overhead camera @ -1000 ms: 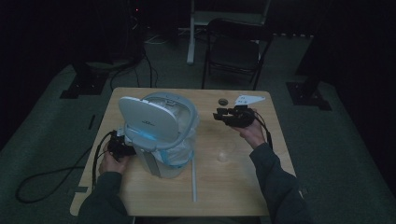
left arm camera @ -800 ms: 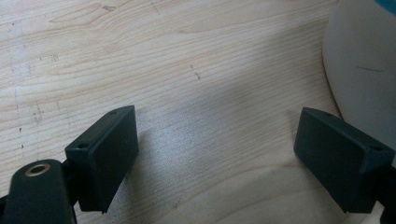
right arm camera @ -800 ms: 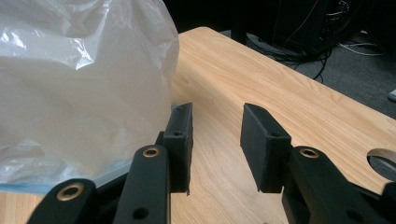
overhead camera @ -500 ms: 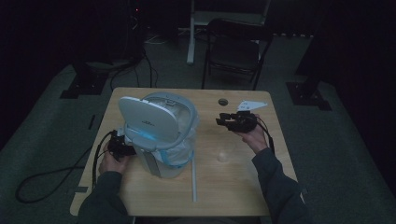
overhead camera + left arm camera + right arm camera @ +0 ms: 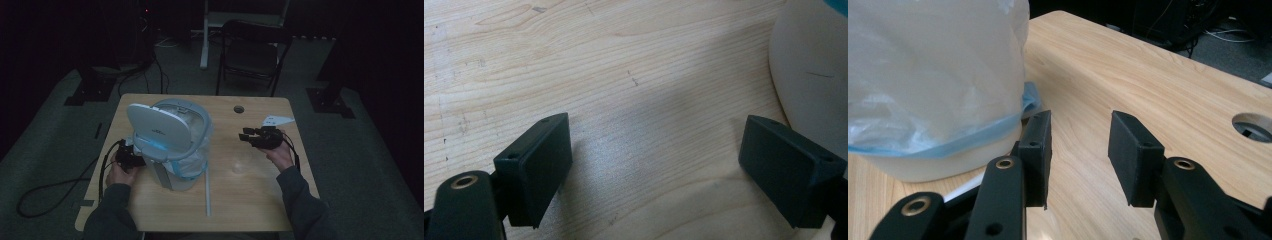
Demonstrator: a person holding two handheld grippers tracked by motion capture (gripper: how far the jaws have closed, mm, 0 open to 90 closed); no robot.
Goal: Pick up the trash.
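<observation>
**Bin with open lid, both grippers empty**

Room dark; folding chair (image 5: 252,52) behind the desk (image 5: 260,200) hard to make out. Left gripper (image 5: 131,157) partly hidden behind the white trash bin (image 5: 172,145), jaws wide apart over bare wood grain. Bin mid-left on desk, lid up, translucent bag (image 5: 933,75) with blue band. Right gripper (image 5: 1080,150) near bin, jaws just been opening, nothing between them. Round cable hole (image 5: 238,109) at far edge.

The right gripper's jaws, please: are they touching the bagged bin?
Apart. In the right gripper view, the right gripper has open jaws over bare table, with the bagged bin beyond them.
</observation>
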